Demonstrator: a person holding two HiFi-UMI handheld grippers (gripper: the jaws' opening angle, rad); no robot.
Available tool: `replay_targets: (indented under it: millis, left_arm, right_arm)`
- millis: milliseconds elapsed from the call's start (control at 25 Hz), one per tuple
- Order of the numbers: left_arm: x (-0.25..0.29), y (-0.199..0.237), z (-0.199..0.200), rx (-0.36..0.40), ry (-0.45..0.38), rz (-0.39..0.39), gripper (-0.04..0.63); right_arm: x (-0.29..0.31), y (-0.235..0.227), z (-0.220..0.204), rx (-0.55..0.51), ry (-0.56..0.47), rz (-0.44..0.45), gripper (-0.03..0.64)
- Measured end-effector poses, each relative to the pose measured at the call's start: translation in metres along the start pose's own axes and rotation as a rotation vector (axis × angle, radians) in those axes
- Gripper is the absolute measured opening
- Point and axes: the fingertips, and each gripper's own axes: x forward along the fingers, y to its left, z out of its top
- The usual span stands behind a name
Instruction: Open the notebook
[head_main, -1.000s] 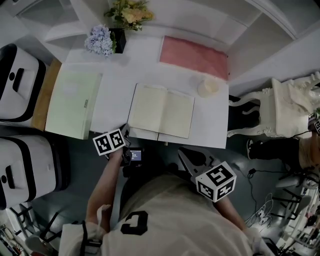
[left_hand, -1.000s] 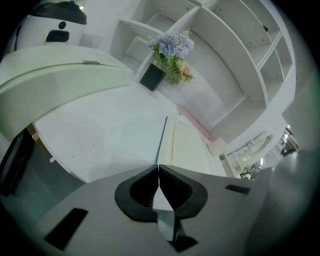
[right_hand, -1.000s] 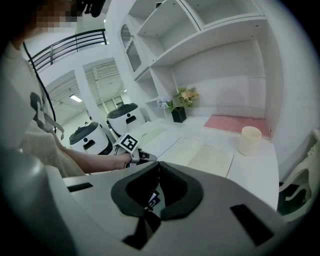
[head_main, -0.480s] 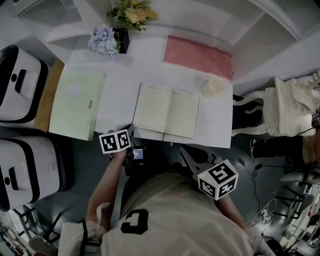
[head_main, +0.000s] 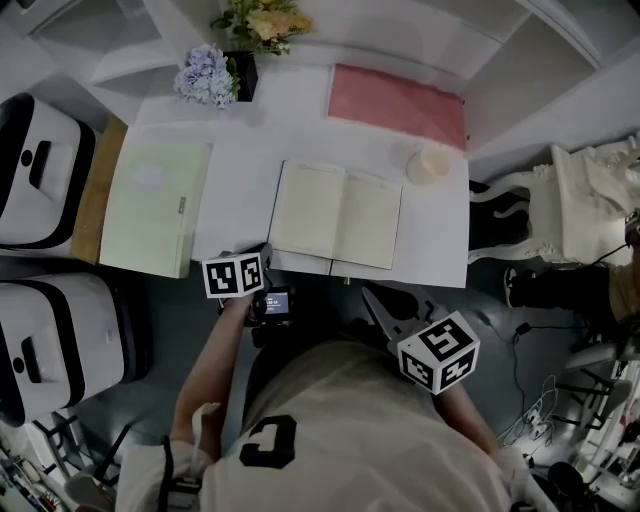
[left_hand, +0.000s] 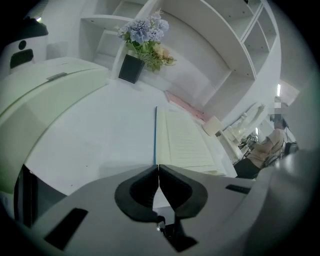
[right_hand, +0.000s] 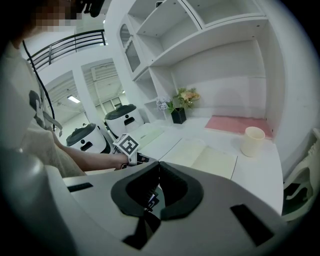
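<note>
The notebook (head_main: 337, 216) lies open and flat on the white table (head_main: 240, 175), cream pages up; it also shows as the notebook (left_hand: 185, 142) and the notebook (right_hand: 207, 157) in the gripper views. My left gripper (head_main: 260, 256) hovers at the table's near edge, just left of the notebook's near left corner, pointing down at it. Its jaws (left_hand: 158, 171) are shut with nothing between them. My right gripper (head_main: 376, 300) hangs off the table below the notebook's near edge. It too is shut and empty (right_hand: 159, 169).
A closed pale green book (head_main: 150, 205) lies at the table's left. A pink mat (head_main: 397, 105) and a cream cup (head_main: 430, 165) are at the back right, flower pots (head_main: 215, 78) at the back left. White round machines (head_main: 35, 165) stand left, an ornate white chair (head_main: 590, 210) right.
The left gripper has rolled a little in place, its marker cube turning. The notebook stays open and flat. The right gripper has hardly moved.
</note>
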Motion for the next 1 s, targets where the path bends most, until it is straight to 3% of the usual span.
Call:
replay_targets:
  millis: [1000]
  left_arm:
    - [-0.001,0.0,-0.001,-0.016,0.014,-0.022,0.017]
  right_arm:
    - [0.017,0.004,0.004,-0.007,0.033,0.026,0.023]
